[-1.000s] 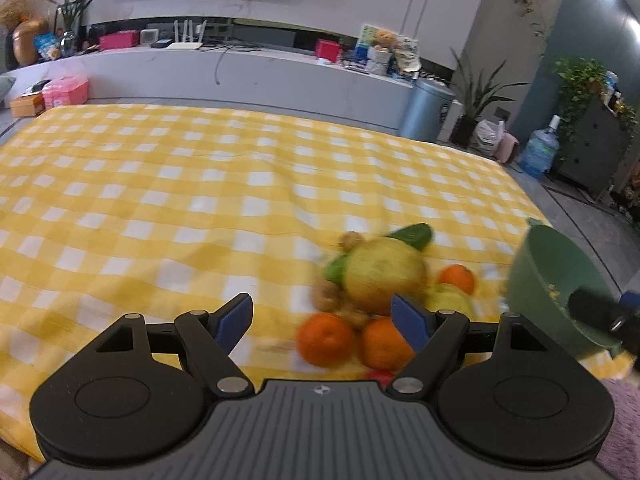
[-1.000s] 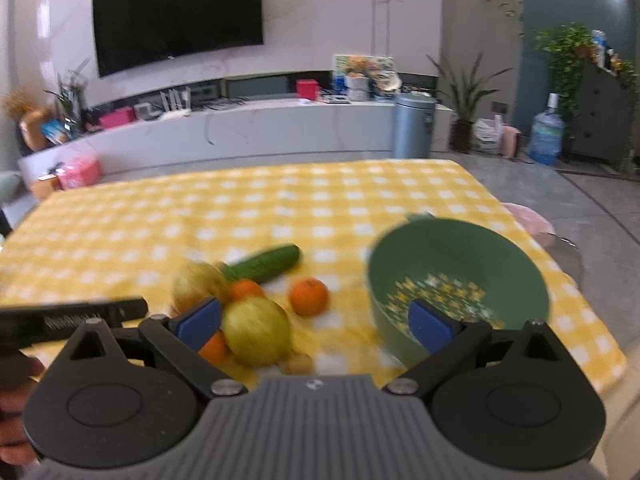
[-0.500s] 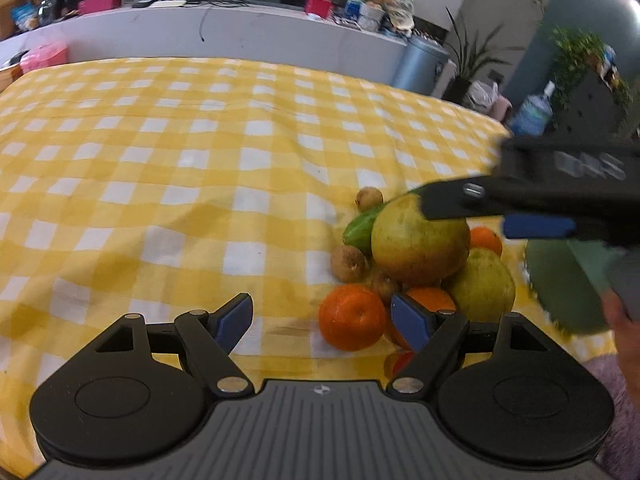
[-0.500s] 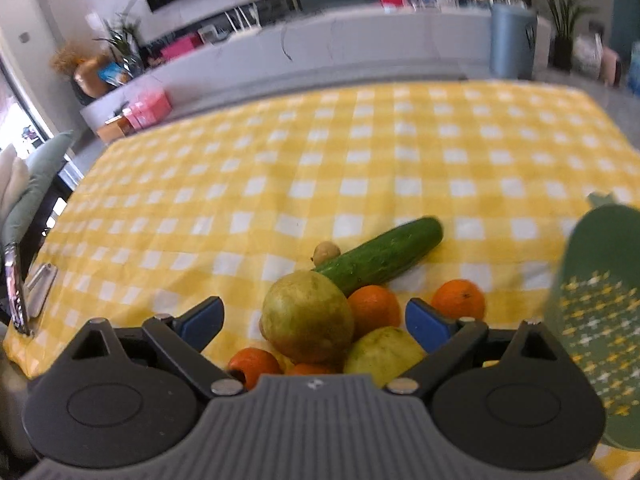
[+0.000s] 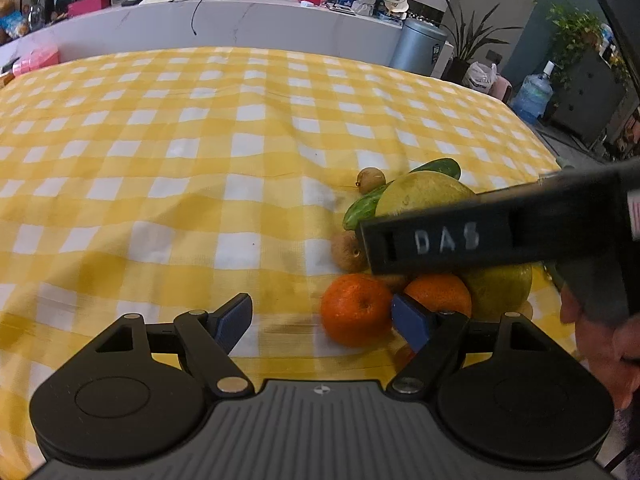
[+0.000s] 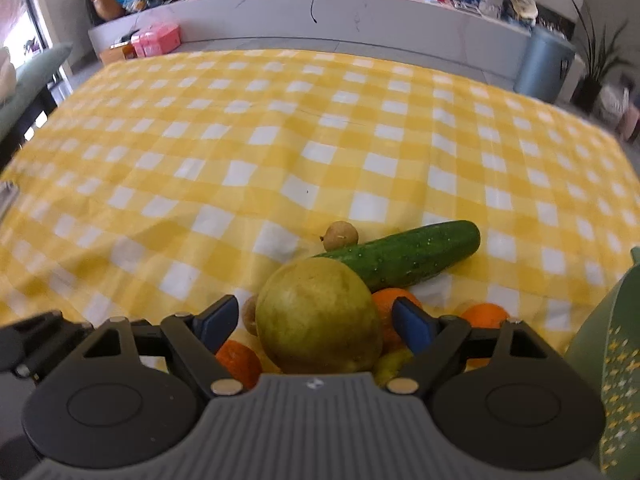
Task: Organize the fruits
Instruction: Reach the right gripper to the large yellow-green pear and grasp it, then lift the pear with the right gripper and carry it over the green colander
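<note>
A fruit pile lies on the yellow checked cloth (image 5: 200, 152). A big yellow-green pomelo (image 6: 318, 316) sits between the open fingers of my right gripper (image 6: 316, 326), not clamped. A cucumber (image 6: 404, 254) and a small brown fruit (image 6: 340, 236) lie behind it, with oranges (image 6: 484, 314) beside. My left gripper (image 5: 324, 320) is open and empty, with an orange (image 5: 356, 308) just inside its right finger. The right gripper's black body (image 5: 500, 232) crosses the left wrist view over the pile. A green bowl (image 6: 616, 348) stands at the right.
A grey counter (image 5: 240, 24) with boxes and a metal bin (image 5: 418, 50) stands beyond the table's far edge. Plants and a water bottle (image 5: 534, 96) stand at the far right. The table's right edge runs close to the bowl.
My right gripper swung left from the bowl and came down over the pile, with the pomelo now between its fingers. My left gripper moved closer to the near orange.
</note>
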A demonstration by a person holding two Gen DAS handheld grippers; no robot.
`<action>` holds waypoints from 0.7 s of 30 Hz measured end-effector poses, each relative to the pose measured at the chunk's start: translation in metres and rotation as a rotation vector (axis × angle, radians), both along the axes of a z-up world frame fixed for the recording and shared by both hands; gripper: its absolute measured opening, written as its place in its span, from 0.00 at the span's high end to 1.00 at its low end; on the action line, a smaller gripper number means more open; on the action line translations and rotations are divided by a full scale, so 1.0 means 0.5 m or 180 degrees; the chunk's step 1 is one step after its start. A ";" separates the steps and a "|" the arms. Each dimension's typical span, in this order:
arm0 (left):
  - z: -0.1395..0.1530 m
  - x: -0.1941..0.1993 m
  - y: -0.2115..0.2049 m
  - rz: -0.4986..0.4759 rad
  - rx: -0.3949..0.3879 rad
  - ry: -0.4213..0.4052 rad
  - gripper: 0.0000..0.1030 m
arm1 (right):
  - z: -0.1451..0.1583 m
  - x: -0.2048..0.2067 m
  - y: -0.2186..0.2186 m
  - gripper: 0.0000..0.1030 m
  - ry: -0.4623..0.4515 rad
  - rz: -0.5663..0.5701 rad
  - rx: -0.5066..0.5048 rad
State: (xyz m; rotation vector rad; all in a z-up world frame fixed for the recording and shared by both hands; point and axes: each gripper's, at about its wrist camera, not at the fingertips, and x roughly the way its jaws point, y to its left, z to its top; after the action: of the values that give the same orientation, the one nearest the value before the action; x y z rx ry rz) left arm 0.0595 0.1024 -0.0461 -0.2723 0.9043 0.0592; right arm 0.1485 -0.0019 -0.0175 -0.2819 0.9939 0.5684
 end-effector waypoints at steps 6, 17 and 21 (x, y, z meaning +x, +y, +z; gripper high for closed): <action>0.001 0.000 0.000 -0.0004 0.0018 -0.0013 0.10 | -0.004 -0.024 0.005 0.39 -0.0271 0.0038 -0.0160; 0.002 -0.001 -0.005 -0.0004 0.0027 -0.0047 0.10 | 0.022 -0.015 -0.063 0.40 -0.0148 -0.0323 0.0604; 0.004 -0.002 -0.010 -0.0112 0.0122 -0.0079 0.10 | 0.049 -0.015 -0.096 0.40 -0.0195 -0.0470 0.1015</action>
State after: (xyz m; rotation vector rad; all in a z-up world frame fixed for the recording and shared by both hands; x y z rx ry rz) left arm 0.0587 0.0972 -0.0440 -0.2210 0.8821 0.0404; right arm 0.1409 -0.0501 0.0068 0.0570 0.8422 0.5705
